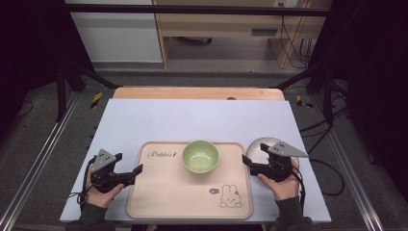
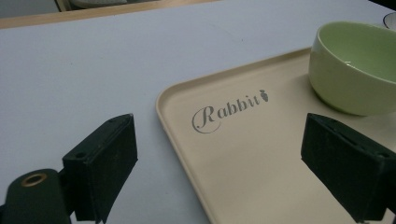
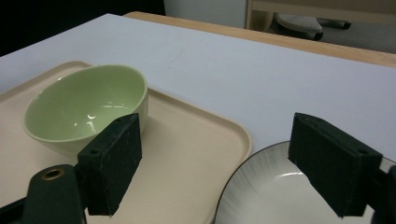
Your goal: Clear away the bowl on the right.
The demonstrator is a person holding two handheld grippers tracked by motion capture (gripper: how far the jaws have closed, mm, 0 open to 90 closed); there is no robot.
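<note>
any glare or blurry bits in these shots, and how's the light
High view: table evenly lit, surroundings dark. Left gripper view: the near tongs look soft, the tray lettering sharp. Right gripper view: small bright glints inside the green bowl and on the plate.

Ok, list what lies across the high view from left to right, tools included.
left tool → tray → green bowl → rabbit drawing → right tool → grey plate
</note>
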